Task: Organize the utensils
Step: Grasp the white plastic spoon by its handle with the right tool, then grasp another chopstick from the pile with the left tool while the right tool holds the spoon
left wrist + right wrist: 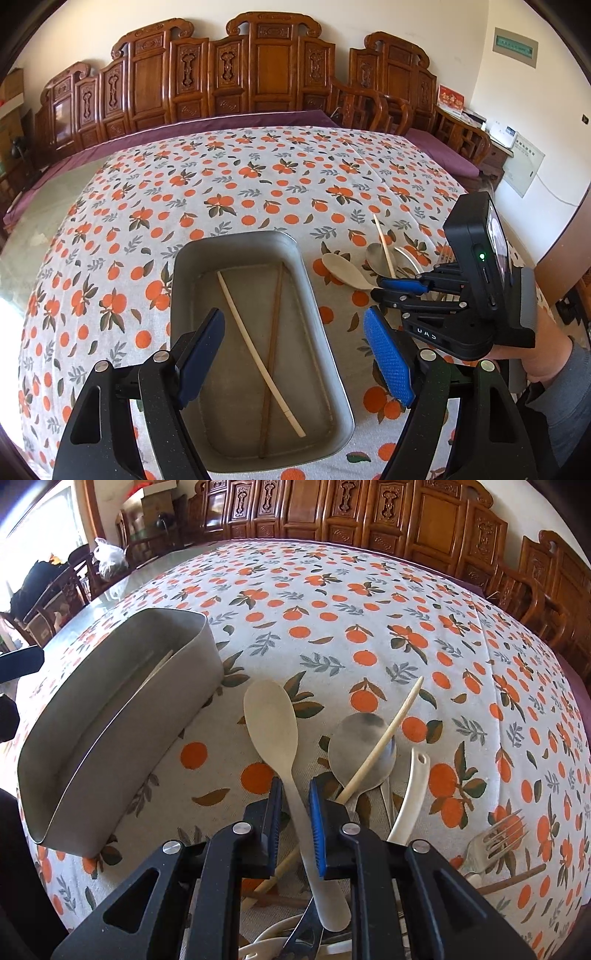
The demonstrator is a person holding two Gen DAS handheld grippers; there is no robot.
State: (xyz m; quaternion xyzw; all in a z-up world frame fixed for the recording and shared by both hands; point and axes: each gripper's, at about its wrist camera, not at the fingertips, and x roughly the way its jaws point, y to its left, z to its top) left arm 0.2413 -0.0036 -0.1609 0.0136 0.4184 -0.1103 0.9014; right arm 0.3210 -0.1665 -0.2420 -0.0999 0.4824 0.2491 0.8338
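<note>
Left gripper (295, 354) hovering over tin (192, 258), jaws wide, nothing between. Tin on cloth (332, 602), holding two chopsticks: one pale (255, 350), one brown (273, 354), crossed. Right gripper (293, 812) nearly closed around handle of pale spoon (271, 716); pad contact unclear. Beside tin, in pile: one metal spoon (354, 753), one pale chopstick (388, 734) across it, one white handle (413, 794), one fork (498, 834).
</note>
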